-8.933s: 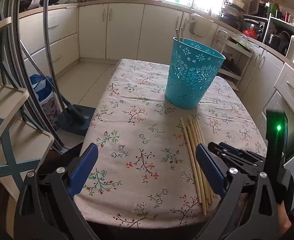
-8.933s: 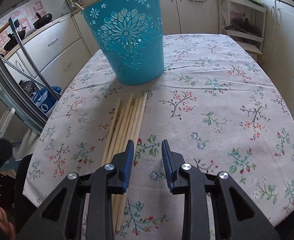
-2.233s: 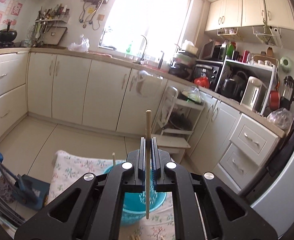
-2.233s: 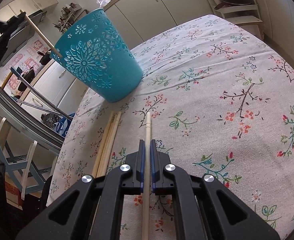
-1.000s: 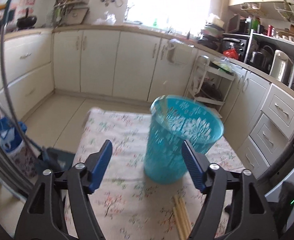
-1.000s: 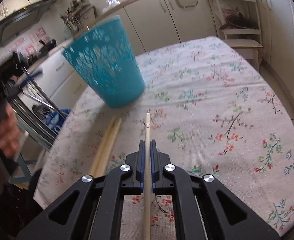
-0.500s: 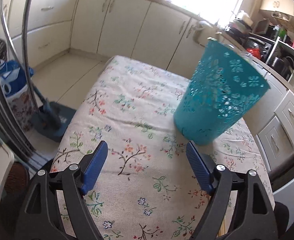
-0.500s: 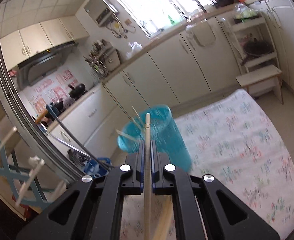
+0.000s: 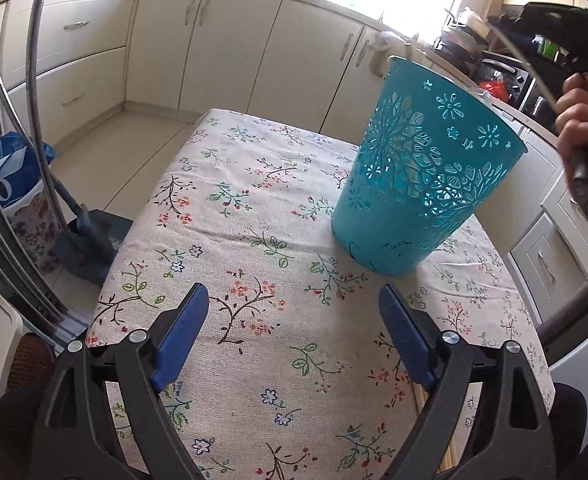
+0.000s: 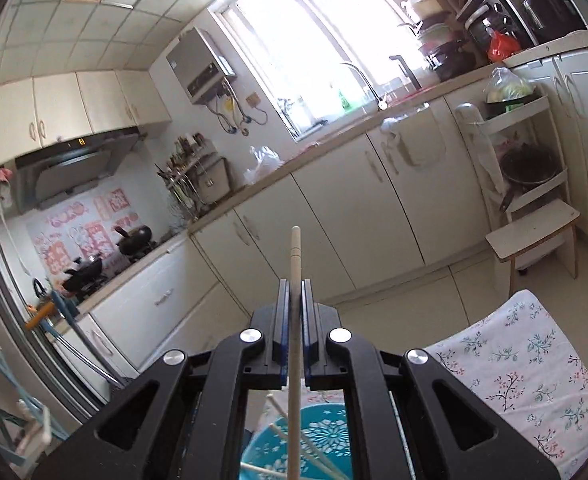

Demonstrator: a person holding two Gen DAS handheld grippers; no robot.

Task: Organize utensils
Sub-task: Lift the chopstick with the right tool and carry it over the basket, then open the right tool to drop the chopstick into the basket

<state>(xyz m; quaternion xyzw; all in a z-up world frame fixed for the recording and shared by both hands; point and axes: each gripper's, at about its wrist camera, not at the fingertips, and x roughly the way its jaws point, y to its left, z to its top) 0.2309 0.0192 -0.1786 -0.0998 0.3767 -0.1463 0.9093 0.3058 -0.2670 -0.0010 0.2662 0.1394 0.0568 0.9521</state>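
My right gripper (image 10: 293, 304) pinches a wooden chopstick (image 10: 295, 264) upright over the teal basket (image 10: 314, 446); next it wants lowering in and letting go. My left gripper (image 9: 294, 336), its jaws just spreading with nothing between, hangs over the floral tablecloth (image 9: 230, 208) near the remaining chopsticks (image 9: 419, 394).

The teal perforated plastic basket (image 9: 422, 184) is stood on the floral-print tablecloth (image 9: 254, 264), right of centre in the left wrist view. Pale wooden chopsticks (image 9: 422, 396) are laid on the cloth at lower right, partly hidden behind a finger. In the right wrist view, one wooden chopstick (image 10: 295, 264) is seen at centre frame, above the basket (image 10: 326, 436) at the bottom edge; other sticks are seen inside it.
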